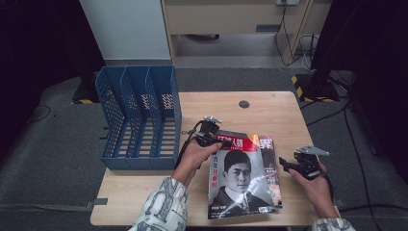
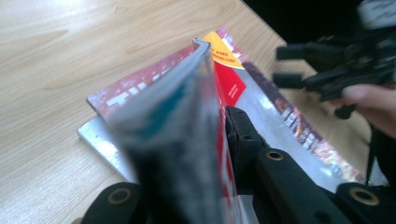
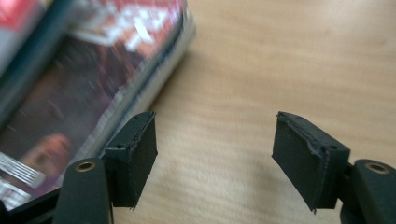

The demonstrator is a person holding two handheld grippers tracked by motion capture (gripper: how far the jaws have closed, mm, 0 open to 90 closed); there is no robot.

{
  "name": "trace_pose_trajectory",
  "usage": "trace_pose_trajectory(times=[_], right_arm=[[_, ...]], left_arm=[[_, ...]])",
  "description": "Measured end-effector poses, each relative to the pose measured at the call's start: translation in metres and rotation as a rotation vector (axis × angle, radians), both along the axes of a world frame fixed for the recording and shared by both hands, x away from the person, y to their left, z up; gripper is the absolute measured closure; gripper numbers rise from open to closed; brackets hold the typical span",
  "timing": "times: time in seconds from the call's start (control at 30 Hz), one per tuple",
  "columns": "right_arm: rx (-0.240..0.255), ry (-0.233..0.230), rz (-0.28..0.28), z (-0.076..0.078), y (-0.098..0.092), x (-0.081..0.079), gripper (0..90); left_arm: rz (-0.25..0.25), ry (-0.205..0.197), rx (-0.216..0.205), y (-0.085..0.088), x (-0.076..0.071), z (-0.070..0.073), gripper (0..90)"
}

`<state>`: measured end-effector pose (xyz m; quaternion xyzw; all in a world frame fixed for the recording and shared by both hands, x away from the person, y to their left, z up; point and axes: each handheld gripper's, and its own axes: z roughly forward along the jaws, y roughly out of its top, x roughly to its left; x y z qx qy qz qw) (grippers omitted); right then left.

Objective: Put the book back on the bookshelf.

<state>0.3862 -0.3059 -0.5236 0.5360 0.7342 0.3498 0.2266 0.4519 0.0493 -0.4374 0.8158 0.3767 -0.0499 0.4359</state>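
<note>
A magazine with a man's portrait on its cover (image 1: 240,178) lies on top of a second, red-covered magazine (image 1: 270,159) on the wooden table (image 1: 216,101). My left gripper (image 1: 216,139) is shut on the top magazine's far left corner. In the left gripper view that corner (image 2: 177,126) stands raised between the jaws, above the lower magazine (image 2: 280,116). To the right of the stack, my right gripper (image 1: 285,165) is open, its jaws pointing toward the magazines. In the right gripper view, bare table lies between its fingertips (image 3: 215,144), and the stack's edge (image 3: 84,84) sits just left of them.
A blue three-slot file rack (image 1: 139,115) stands on the table's left part, its open side toward the person. A round cable hole (image 1: 244,104) is near the far edge. Bare wood lies beyond the magazines and along the near left.
</note>
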Motion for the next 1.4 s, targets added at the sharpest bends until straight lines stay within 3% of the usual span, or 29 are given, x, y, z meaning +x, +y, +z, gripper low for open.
trace_pose_trajectory(times=[0.1, 0.23, 0.47, 0.77, 1.1, 1.4], right_arm=[[-0.025, 0.044, 0.006, -0.008, 0.002, 0.002, 30.7], [-0.043, 0.033, 0.015, -0.011, 0.003, 0.003, 30.6], [-0.033, 0.005, 0.011, -0.014, 0.005, 0.002, 30.3], [-0.034, 0.005, 0.011, -0.014, 0.005, 0.002, 30.3], [-0.039, 0.000, 0.014, -0.014, 0.004, 0.003, 30.4], [-0.035, 0.001, 0.013, -0.014, 0.004, 0.003, 30.3]], left_arm=[[-0.003, -0.021, -0.009, 0.002, -0.002, 0.009, 84.9], [0.003, -0.042, -0.022, 0.005, -0.003, 0.021, 85.9], [0.023, -0.082, -0.045, 0.012, -0.002, 0.043, 86.4], [0.042, -0.152, -0.043, 0.017, -0.004, 0.075, 86.4], [0.095, -0.219, -0.062, 0.027, -0.004, 0.105, 86.4], [0.151, -0.255, -0.076, 0.036, -0.001, 0.126, 86.4]])
